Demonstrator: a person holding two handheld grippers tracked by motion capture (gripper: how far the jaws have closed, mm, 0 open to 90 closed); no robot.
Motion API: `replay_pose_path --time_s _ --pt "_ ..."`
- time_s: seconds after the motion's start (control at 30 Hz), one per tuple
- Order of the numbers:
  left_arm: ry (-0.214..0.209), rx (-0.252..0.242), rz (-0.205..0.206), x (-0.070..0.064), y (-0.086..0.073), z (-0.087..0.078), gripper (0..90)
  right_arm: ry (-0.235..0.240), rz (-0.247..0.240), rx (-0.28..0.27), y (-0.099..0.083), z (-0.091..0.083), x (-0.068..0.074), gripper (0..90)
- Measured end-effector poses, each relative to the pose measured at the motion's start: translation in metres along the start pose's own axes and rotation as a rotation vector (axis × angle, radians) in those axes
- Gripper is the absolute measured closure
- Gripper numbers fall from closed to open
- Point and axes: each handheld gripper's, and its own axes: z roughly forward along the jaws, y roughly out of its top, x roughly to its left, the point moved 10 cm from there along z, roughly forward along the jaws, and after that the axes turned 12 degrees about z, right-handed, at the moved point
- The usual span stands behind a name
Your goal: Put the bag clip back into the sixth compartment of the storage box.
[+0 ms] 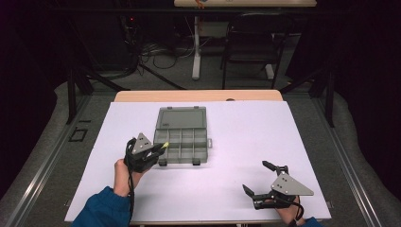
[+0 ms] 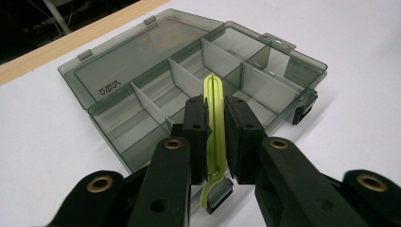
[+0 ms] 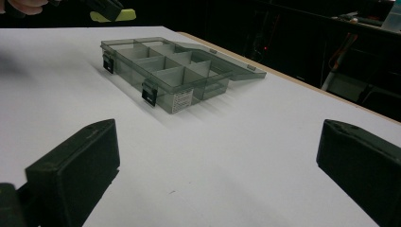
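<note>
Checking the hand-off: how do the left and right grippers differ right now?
The left gripper is shut on a yellow-green clip; the right gripper is open and holds nothing. The left hovers at the grey compartment box; the right sits apart from it, near the table's front edge. Both have black jaws.

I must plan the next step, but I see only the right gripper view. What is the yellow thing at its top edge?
Observer: A thin yellow-green plastic clip, pinched upright in the left tool.
Operator: Where is it, relative to the box?
Observer: Over the near edge of the box, beside a black latch.
Operator: Is anything inside the box?
Observer: The compartments that the left gripper view shows look empty.
</note>
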Motion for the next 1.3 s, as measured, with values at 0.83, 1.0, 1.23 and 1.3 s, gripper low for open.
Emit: replay_pose_path --time_s 0.83,1.0,1.23,1.3 --pt "-0.024 0.001 0.026 0.0 0.006 0.017 79.6 0.0 0.0 -0.002 0.0 0.0 0.0 0.0" --pt "-0.031 0.001 0.024 0.001 0.006 0.021 79.6 0.0 0.001 0.001 0.0 0.0 0.0 0.0" --pt "-0.035 0.001 0.023 0.001 0.007 0.025 79.5 -0.001 0.001 0.002 0.0 0.0 0.0 0.0" --pt "-0.035 0.004 0.024 0.001 0.006 0.026 79.6 0.0 0.001 0.002 0.0 0.0 0.0 0.0"
